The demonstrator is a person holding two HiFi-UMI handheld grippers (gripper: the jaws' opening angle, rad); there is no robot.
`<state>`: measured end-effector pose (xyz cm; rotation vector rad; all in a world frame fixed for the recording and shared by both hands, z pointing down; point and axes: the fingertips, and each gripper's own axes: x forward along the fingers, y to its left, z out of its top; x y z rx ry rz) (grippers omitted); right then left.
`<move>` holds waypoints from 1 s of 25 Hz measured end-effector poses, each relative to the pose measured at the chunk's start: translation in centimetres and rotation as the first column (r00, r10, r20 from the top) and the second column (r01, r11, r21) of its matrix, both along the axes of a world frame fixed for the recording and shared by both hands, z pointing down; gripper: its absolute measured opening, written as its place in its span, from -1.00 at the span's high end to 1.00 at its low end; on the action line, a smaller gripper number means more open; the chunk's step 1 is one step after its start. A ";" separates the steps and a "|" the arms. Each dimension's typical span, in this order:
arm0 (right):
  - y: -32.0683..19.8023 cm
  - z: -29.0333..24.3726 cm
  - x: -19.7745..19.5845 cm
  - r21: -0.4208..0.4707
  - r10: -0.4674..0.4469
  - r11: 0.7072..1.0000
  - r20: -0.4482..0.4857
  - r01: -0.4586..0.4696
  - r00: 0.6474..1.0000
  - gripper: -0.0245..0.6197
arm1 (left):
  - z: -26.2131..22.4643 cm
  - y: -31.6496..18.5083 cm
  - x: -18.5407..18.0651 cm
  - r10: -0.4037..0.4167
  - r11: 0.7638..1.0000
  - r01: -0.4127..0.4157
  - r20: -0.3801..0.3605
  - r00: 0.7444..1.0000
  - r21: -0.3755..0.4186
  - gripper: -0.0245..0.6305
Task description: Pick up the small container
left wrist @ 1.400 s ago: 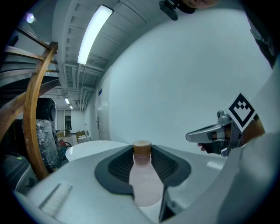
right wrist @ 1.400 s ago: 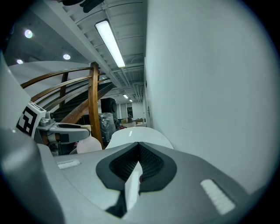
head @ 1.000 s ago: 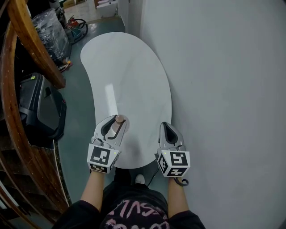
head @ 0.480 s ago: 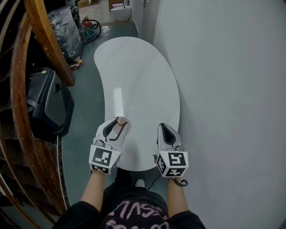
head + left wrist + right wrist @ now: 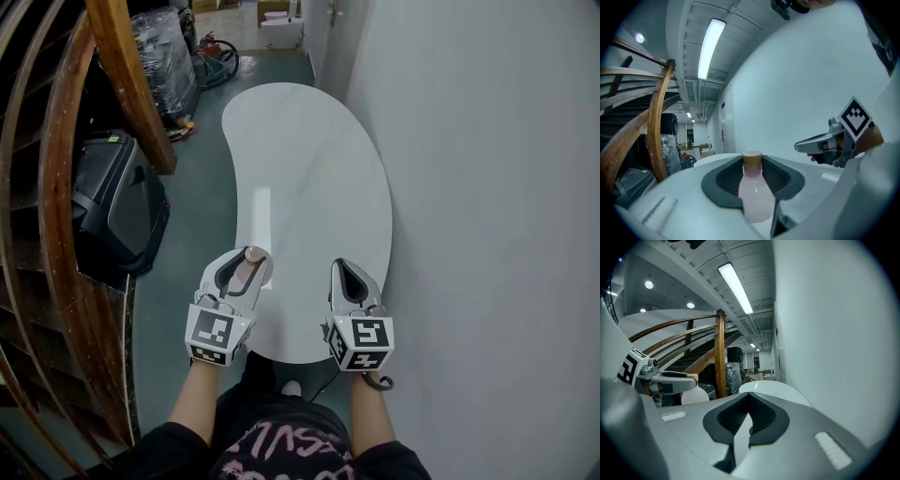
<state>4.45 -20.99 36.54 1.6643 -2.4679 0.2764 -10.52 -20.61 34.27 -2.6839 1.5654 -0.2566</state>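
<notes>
**Small bottle in your left gripper, right gripper idle**

Your left gripper [image 5: 249, 262] has its jaws clamped on the small bottle [image 5: 753, 190], a pale pink body with a tan cap [image 5: 254, 251]. The bottle stands centred between the jaws with its long axis upright, cap toward 12 o'clock in the left gripper view. That puts the bottle at about 9 o'clock from your right gripper [image 5: 347, 272], whose jaws are pressed together on nothing. The head view shows only the cap, poking out over the near end of the white desk [image 5: 309, 169]. The left gripper view alone shows the body being gripped. No view shows whether the base is clear of the desk, so I judge a straight raise is what remains.
</notes>
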 end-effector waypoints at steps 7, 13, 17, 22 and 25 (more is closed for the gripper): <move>-0.1 -0.4 -0.1 0.003 0.001 1.000 0.003 -0.001 1.000 0.90 | -0.4 0.2 -0.4 -0.011 1.000 0.011 0.006 1.000 0.010 0.53; 0.3 -0.5 0.3 0.008 0.012 1.000 0.001 -0.012 1.000 0.90 | -0.4 0.5 -0.2 -0.001 1.000 0.001 0.008 1.000 0.015 0.53; 0.7 -0.5 0.7 0.010 0.022 1.000 0.006 -0.022 1.000 0.90 | -0.3 0.8 0.1 0.004 1.000 -0.004 0.013 1.000 0.017 0.53; 0.8 -0.5 0.6 0.010 0.018 1.000 0.003 -0.018 1.000 0.90 | -0.4 0.8 0.1 0.007 1.000 -0.007 0.014 1.000 0.022 0.53; 0.5 -0.6 0.6 0.010 0.017 1.000 0.005 -0.017 1.000 0.90 | -0.5 0.7 0.2 0.006 1.000 -0.006 0.014 1.000 0.021 0.53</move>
